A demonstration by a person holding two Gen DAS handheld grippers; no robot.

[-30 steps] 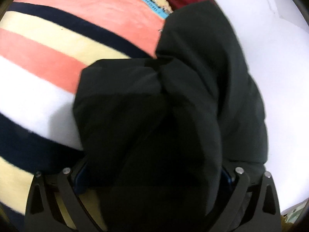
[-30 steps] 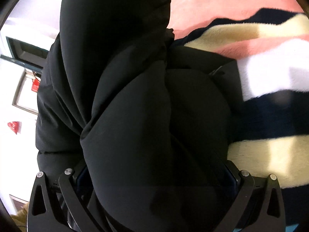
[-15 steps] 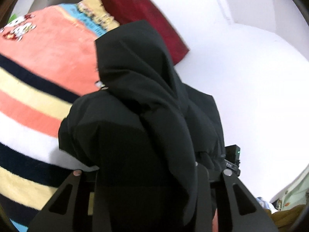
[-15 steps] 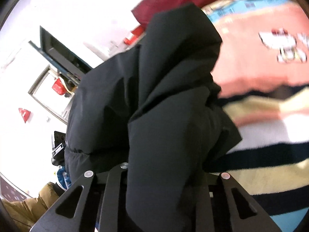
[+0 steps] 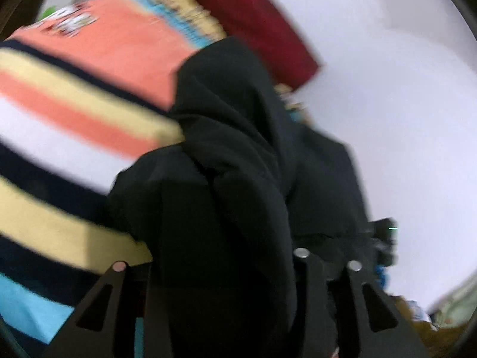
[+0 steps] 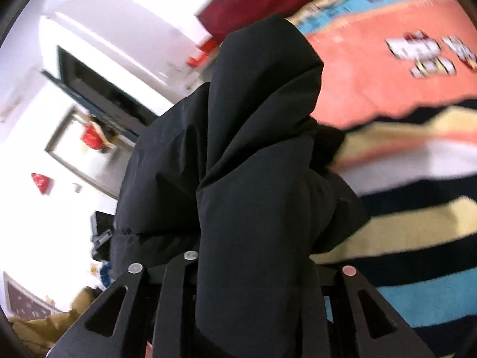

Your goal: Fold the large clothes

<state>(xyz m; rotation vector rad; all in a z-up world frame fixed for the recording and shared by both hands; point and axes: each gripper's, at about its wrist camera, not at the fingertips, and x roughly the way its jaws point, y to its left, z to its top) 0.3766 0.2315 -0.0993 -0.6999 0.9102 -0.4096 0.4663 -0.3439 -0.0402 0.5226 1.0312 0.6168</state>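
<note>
A large black padded jacket (image 5: 238, 164) hangs bunched from both grippers above the striped blanket (image 5: 74, 113). My left gripper (image 5: 226, 271) is shut on a thick fold of the jacket, which drapes over its fingers and hides the tips. My right gripper (image 6: 253, 268) is likewise shut on the jacket (image 6: 253, 155), the cloth covering the gap between its fingers. The other gripper's body (image 5: 384, 241) shows past the jacket's edge in the left wrist view.
The bed carries a striped blanket (image 6: 417, 208) in orange, cream, white, navy and blue, with a dark red pillow (image 5: 262, 26) at its head. White wall (image 5: 402, 119) lies to one side. A dark screen (image 6: 98, 89) and framed items hang on the wall.
Both grippers have closed on the jacket and lifted it off the blanket, tilting upward. More of the wall and pillow now shows. The views are motion blurred.
</note>
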